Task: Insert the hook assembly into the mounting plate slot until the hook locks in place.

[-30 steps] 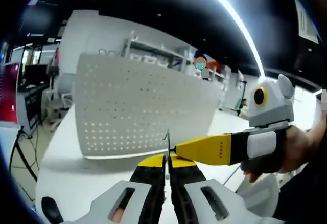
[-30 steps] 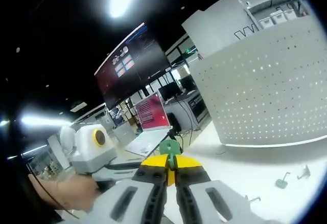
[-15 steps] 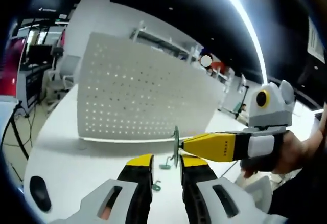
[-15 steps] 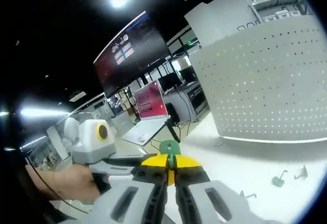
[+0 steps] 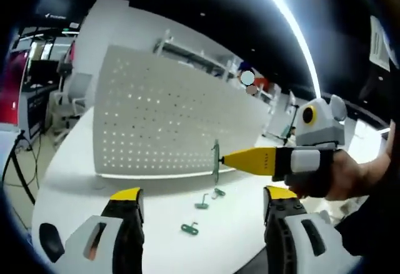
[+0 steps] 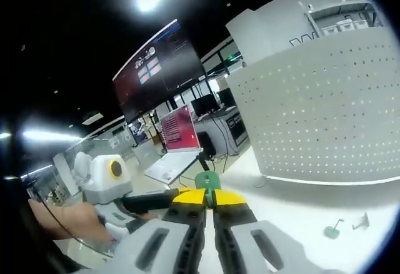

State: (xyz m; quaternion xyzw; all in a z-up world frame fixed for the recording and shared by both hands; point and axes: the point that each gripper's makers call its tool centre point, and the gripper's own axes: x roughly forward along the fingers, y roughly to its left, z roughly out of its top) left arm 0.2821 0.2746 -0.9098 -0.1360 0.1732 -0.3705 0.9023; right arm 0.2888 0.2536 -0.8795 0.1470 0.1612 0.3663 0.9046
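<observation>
Left gripper: jaws wide, empty.
Right gripper: clamped on green hook assembly.
Perforated mounting plate: upright, unfilled.
Progress: insertion not yet done (spare hooks on table).

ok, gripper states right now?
Left gripper: open, holding nothing.
Right gripper: shut on the green hook assembly.

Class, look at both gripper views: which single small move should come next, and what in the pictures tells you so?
Probably carry the right gripper toward the white perforated plate and line the hook up with a hole. Its jaws are shut on the green hook, the left gripper stands wide open holding nothing, and the hook hangs in the air short of the plate. Spare hooks lie on the table.
</observation>
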